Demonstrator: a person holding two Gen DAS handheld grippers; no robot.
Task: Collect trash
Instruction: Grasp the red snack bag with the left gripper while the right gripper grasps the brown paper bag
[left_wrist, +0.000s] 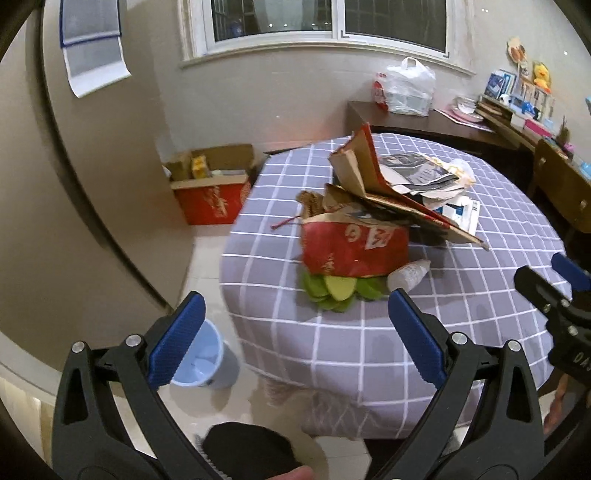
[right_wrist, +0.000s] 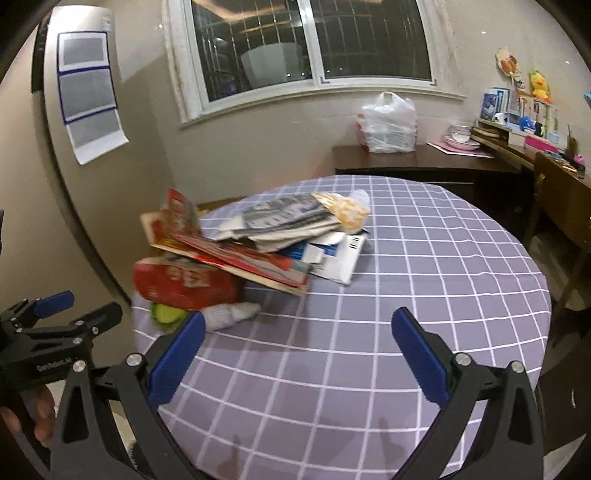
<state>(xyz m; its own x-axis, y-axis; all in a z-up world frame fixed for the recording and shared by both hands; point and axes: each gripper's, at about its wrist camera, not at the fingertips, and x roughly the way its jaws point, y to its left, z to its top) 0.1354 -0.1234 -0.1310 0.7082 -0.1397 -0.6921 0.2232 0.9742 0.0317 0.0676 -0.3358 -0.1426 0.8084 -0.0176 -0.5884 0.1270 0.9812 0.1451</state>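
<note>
Two grippers hung over a round table (right_wrist: 424, 258) draped in a grey checked cloth, both with blue-padded jaws spread wide and holding nothing. The left gripper (left_wrist: 295, 317) hovered near the table's edge, facing the trash pile (left_wrist: 388, 206) — torn cardboard, a crumpled red paper bag (left_wrist: 354, 251), newspaper, green fruit peels (left_wrist: 332, 290) and a white plastic bottle (left_wrist: 408, 275) lying on its side just beside the bag. The right gripper (right_wrist: 299, 339) was above bare cloth, the pile well off to its left. A pale blue bin (left_wrist: 207, 362) stood on the floor beside the table, below the left gripper's left finger. A red cardboard box (left_wrist: 212, 192) sat by the wall.
</note>
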